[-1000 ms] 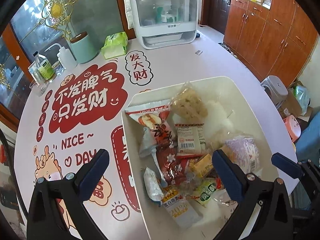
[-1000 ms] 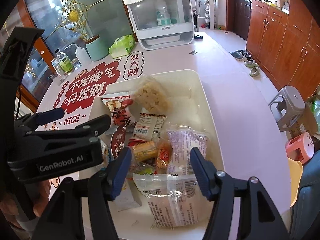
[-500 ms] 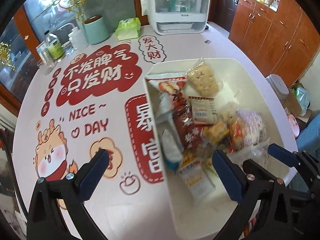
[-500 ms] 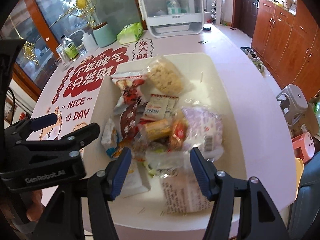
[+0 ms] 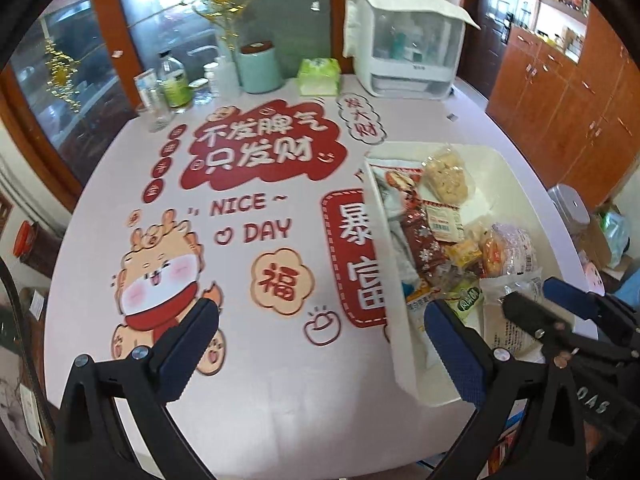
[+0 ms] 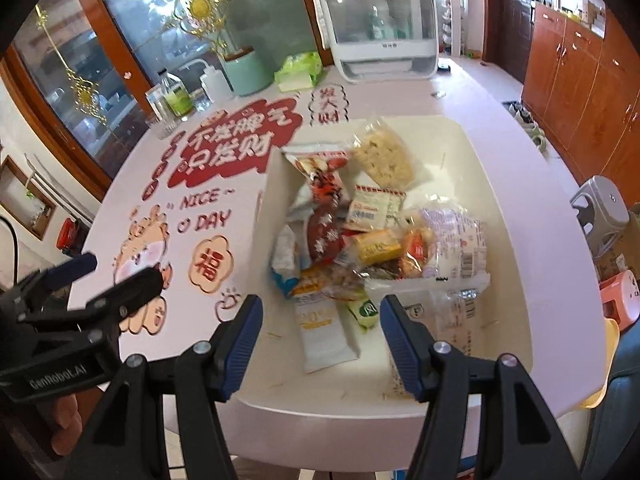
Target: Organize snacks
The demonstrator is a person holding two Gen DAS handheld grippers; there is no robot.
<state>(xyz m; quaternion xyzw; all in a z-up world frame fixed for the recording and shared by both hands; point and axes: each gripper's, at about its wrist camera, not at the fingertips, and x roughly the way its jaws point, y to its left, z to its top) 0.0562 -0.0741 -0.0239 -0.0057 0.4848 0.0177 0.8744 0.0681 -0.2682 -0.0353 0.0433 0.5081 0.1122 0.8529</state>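
A white bin (image 6: 496,184) on the table holds a heap of wrapped snacks (image 6: 360,232); it also shows at the right in the left wrist view (image 5: 520,184). Among them are a puffed rice cake (image 6: 384,156), a dark red packet (image 6: 324,236) and a clear bag with a barcode (image 6: 460,248). My right gripper (image 6: 322,340) is open and empty above the bin's near end. My left gripper (image 5: 320,344) is open and empty over the printed tablecloth (image 5: 256,200), left of the bin. The other gripper shows in each view's lower corner.
At the table's far edge stand a white lidded cabinet (image 5: 404,48), a green tissue pack (image 5: 318,76), a teal canister (image 5: 260,66), bottles (image 5: 174,80) and a glass (image 5: 154,118). Wooden cupboards (image 6: 580,68) and stools (image 6: 604,208) lie to the right.
Both grippers have pulled back towards the table's near edge and the left one has swung left, off the bin and over the tablecloth. Both stay open and empty.
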